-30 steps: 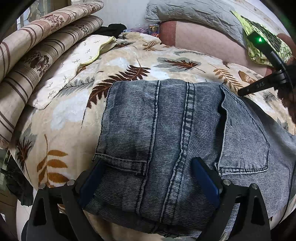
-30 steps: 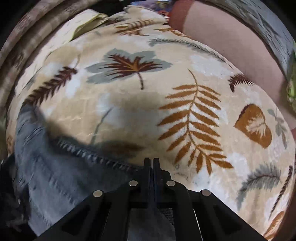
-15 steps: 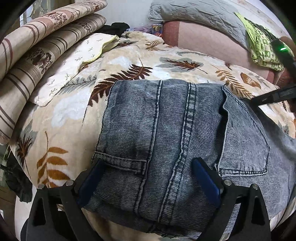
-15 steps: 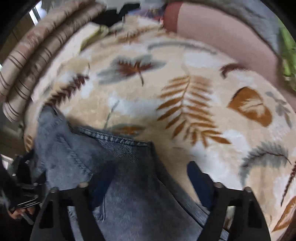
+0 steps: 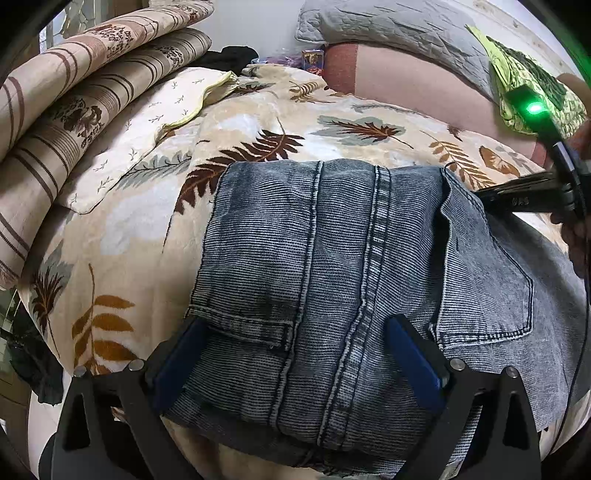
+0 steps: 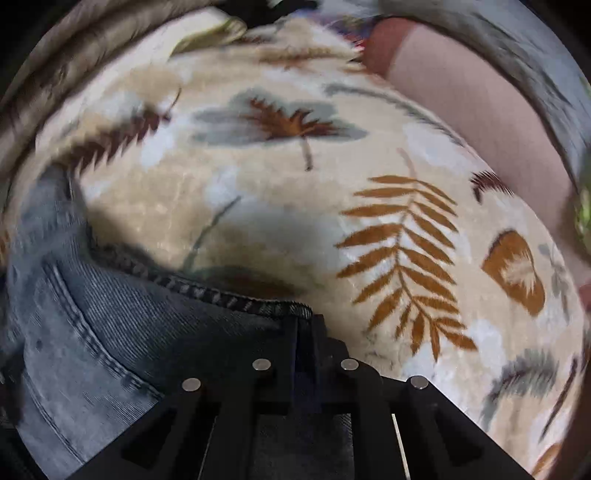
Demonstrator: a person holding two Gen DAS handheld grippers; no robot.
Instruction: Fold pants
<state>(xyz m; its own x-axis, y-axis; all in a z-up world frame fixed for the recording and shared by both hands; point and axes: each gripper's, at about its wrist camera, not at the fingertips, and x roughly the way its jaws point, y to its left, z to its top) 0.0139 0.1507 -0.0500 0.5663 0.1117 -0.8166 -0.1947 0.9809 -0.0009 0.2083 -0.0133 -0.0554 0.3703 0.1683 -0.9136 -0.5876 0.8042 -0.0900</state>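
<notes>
Faded blue denim jeans (image 5: 332, 280) lie folded on the leaf-print blanket (image 5: 122, 236), seams running away from the wide-open left gripper (image 5: 299, 354). Right view: right gripper (image 6: 306, 325) closing on the jeans' hem; bedding behind.

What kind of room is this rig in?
Most likely a bedroom: the jeans lie on a bed with a leaf-print blanket, folded striped bedding is stacked beside it, and a grey quilted pillow sits behind.
</notes>
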